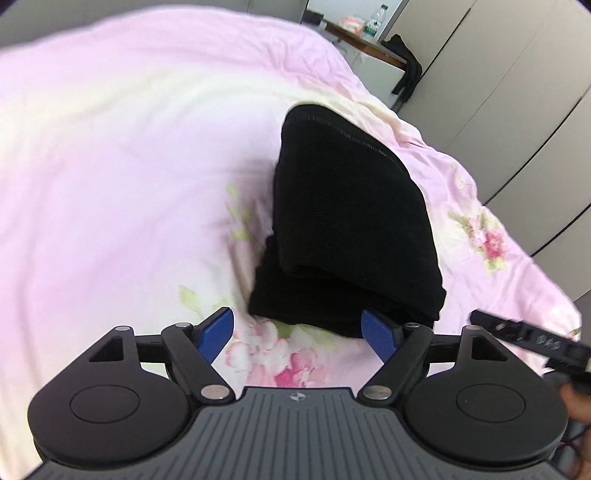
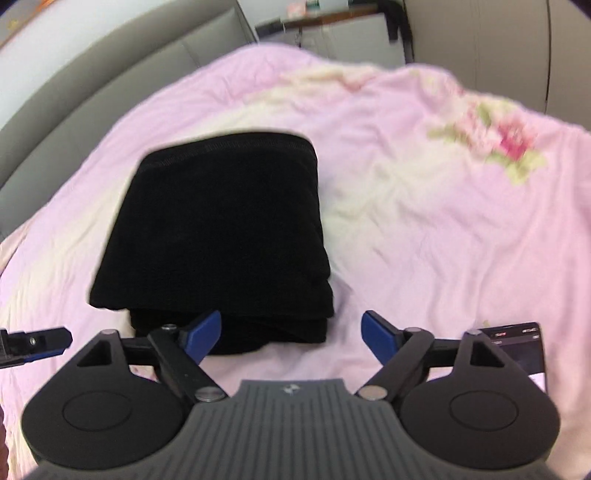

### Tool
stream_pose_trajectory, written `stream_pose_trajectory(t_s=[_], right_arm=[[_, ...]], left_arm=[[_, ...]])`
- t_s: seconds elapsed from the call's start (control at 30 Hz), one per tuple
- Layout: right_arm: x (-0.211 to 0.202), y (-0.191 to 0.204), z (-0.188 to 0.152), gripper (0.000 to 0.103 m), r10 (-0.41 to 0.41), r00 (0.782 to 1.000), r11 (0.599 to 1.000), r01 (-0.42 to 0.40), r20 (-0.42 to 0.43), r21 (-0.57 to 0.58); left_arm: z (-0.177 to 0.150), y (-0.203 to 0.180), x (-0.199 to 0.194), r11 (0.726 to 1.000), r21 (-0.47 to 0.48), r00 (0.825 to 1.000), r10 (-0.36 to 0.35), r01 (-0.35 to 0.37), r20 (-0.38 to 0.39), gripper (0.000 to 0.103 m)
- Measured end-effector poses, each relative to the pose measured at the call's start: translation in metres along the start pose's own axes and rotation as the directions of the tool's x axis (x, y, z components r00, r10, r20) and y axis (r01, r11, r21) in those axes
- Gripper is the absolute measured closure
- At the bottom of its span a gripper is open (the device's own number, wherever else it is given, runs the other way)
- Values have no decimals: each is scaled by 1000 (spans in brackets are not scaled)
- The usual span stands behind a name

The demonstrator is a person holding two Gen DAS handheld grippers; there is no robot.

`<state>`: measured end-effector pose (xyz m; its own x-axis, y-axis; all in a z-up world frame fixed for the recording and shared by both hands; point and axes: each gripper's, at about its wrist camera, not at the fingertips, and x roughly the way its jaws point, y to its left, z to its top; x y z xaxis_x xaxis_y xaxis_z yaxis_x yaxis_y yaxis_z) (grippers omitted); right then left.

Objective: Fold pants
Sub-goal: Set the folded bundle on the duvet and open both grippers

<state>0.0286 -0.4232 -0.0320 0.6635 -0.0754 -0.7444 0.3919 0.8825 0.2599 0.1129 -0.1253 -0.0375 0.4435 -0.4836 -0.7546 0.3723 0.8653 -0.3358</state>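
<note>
Black pants [image 1: 351,221] lie folded in a compact stack on the pink floral bedspread [image 1: 110,184], top layer w/ a stitched hem edge at the far end, thicker folded layers showing at the near end. Left gripper [image 1: 297,334] sits just short of the stack's near edge, jaws spread wide, blue pads [image 1: 216,332] w/ nothing between them but bedspread; its right pad sits at the pants' near corner, can't tell if touching. Right gripper [image 2: 291,332] is likewise wide open and holds nothing; in the right wrist view the pants [image 2: 221,229] lie ahead and to the left, the left blue pad [image 2: 205,332] overlapping the stack's near edge, the right pad over bare bedspread [image 2: 424,229]. Part of the right gripper shows at the right edge of the left wrist view, so the two are close, side by side. A phone [image 2: 524,347] w/ a lit screen lies on the bedspread near the right gripper's right side. Bkgd: grey padded headboard [image 2: 92,74] at left, a desk [image 1: 362,40] w/ a water bottle [image 1: 375,22] and dark clothing [image 1: 404,66] hung over its end, pale wardrobe doors [image 1: 517,92] on the right. Both views slightly blurred.
</note>
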Motion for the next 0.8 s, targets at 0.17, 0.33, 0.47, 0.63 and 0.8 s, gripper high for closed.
stream_pose_trajectory(t_s=[0.17,0.33,0.47,0.63,0.8], right_arm=[[-59,38,-22,12,41,994,999,-38,103,-28],[-93,77,-33,7,32,986,998,-23,163,-52],[-115,97,-41,5,13,981,997,3,194,-80],[-136,110,-49,5,-28,976,991,55,216,-123],[-148,115,-53,5,-74,981,988,96,179,-117]], left_arm=[[-7,-27,-35,994,52,995,92,-95,45,3],[-17,-46,-55,976,106,980,183,-190,74,1],[-26,-54,-68,971,117,975,198,-209,101,1],[-34,-68,-88,961,130,962,225,-245,154,1],[-37,-76,-98,966,116,964,211,-231,159,1]])
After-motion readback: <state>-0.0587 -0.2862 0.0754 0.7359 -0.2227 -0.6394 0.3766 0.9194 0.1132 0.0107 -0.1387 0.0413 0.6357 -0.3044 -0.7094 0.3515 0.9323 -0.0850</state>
